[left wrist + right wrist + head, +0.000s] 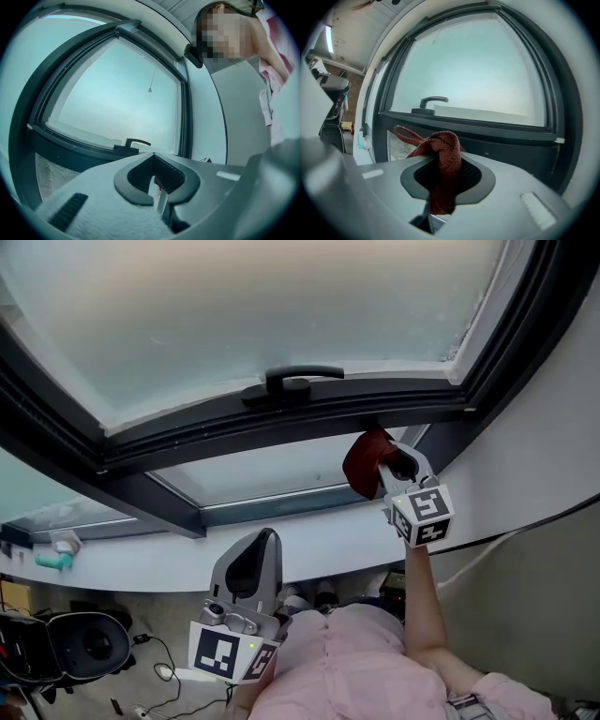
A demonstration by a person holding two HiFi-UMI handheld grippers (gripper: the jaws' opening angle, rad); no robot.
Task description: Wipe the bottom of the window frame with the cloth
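A dark red cloth is held against the bottom rail of a dark window frame by the right gripper.

The window frame (281,418), dark, smooth and rigid, is set around pale frosted glass (262,306). The left gripper (265,538) is kept well below the frame, its jaws together on nothing. The right gripper (386,463) is raised to the underside of the frame's bottom rail, its jaws clamped on the cloth (364,463). A curved black handle (292,382) is mounted on that rail, left of the cloth. The cloth is bunched and twisted, coarsely woven, with a loose loop at one side, and it appears to touch the rail. It is judged light, soft and limp, so it is best gripped at the bunched middle, with a wad left beyond the jaws.
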